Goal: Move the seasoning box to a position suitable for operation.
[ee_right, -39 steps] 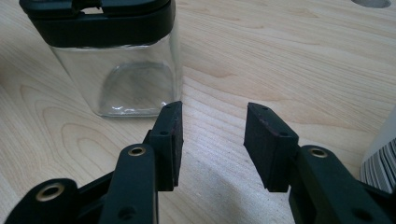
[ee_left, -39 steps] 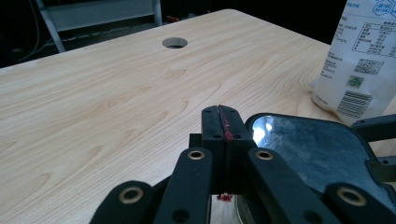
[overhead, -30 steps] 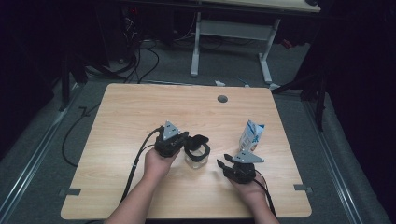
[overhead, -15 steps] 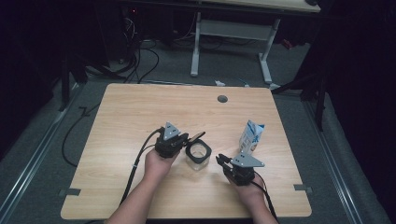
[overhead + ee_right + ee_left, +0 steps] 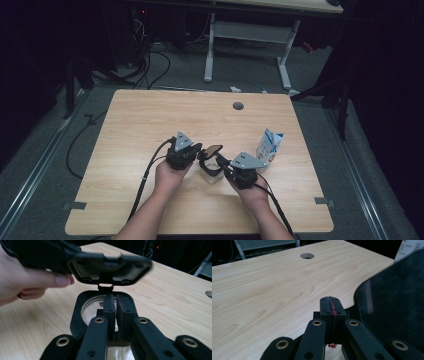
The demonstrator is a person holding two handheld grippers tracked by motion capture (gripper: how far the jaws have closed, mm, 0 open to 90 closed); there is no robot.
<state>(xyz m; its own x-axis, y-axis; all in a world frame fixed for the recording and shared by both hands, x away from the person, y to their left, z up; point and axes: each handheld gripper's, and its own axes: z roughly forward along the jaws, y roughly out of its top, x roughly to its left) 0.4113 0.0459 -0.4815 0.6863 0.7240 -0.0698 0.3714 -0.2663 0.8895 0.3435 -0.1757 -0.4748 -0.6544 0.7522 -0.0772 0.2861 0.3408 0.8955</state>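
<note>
A clear container with a black rim (image 5: 204, 169) (image 5: 75, 315) stands on the wooden table (image 5: 150, 125) between my hands. Its hinged black lid (image 5: 213, 149) (image 5: 110, 267) is tipped up, and the same lid shows as a dark panel (image 5: 394, 310) in the left gripper view. My left gripper (image 5: 199, 149) (image 5: 331, 301) is shut, close beside the lid; I cannot tell whether they touch. My right gripper (image 5: 220, 161) (image 5: 116, 298) hovers over the container's opening. Its jaws have just been closing and are nearly together, with nothing seen between them.
A blue and white carton (image 5: 269, 145) (image 5: 409, 248) stands upright just right of my right hand. A round cable hole (image 5: 238, 105) (image 5: 307, 255) sits near the table's far edge. A desk frame and cables lie on the floor beyond.
The container's lid has swung up from flat to open. My right gripper has moved left and up toward the container, and its jaws have closed. My left hand stayed put.
</note>
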